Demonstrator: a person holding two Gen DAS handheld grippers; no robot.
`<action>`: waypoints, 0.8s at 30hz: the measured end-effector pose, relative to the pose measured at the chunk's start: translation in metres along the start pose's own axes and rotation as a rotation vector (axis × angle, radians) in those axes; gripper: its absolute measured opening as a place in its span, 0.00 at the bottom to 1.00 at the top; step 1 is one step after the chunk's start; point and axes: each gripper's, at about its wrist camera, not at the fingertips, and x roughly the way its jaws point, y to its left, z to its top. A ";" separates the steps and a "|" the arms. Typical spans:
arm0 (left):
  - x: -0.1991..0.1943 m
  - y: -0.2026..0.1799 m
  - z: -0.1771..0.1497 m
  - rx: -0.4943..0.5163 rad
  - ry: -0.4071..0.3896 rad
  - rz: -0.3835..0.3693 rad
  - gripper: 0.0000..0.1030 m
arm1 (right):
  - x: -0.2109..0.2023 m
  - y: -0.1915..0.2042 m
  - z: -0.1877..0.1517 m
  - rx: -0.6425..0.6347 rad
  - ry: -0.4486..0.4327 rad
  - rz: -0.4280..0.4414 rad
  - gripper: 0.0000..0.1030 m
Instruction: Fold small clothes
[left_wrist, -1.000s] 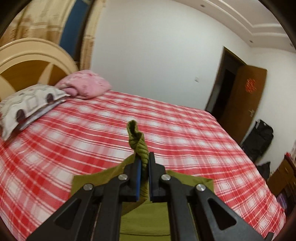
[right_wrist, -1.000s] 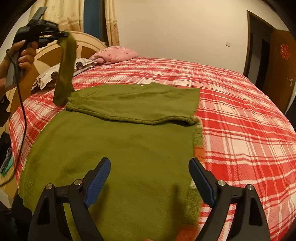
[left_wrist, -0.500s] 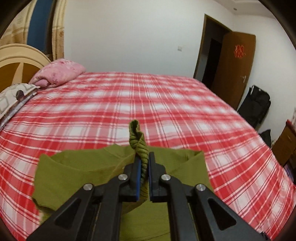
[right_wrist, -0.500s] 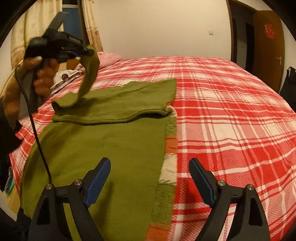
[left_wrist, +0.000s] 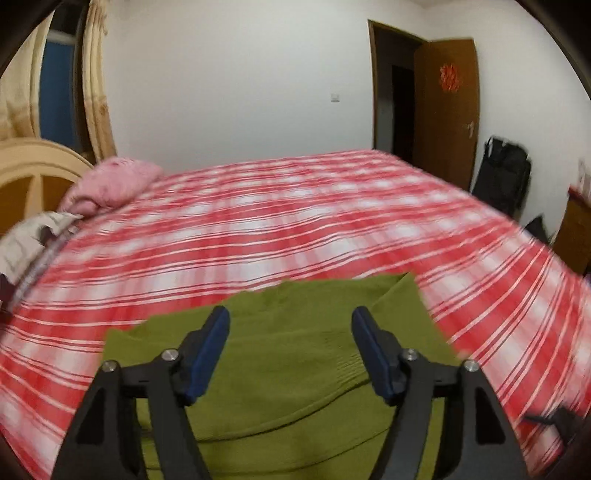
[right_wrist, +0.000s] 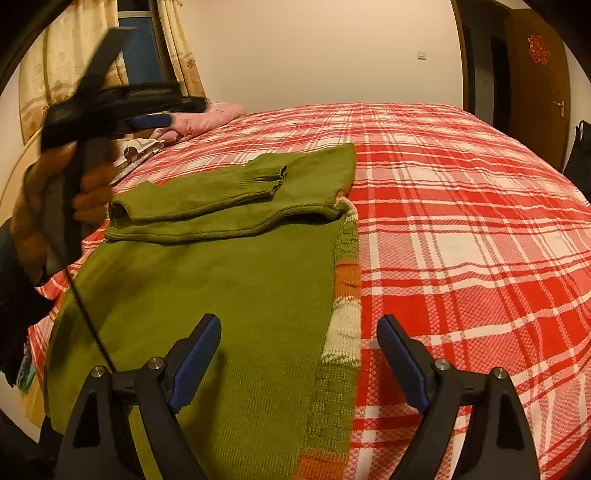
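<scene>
Sleeve dropped, both hand-held grippers wide and holding nothing.
My left hand-held gripper (left_wrist: 290, 349) has just been opening, nothing between its jaws; the sleeve (right_wrist: 207, 188) lies across the green sweater (right_wrist: 207, 295) on the bed (right_wrist: 461, 221). My right hand-held gripper (right_wrist: 299, 362) hovers wide over the hem. Risk: the sleeve cuff sits loose and skewed, so the next fold could drag it crooked or bunch the knit; the dangling cable (right_wrist: 86, 317) could snag it.
</scene>
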 end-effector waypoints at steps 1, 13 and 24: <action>-0.002 0.006 -0.005 0.007 0.001 0.027 0.73 | 0.000 0.001 0.003 -0.006 -0.001 -0.006 0.84; 0.032 0.121 -0.096 -0.090 0.241 0.341 0.74 | 0.063 0.013 0.112 0.078 0.044 0.061 0.84; 0.052 0.150 -0.116 -0.265 0.313 0.283 0.90 | 0.167 0.036 0.135 0.112 0.203 0.049 0.59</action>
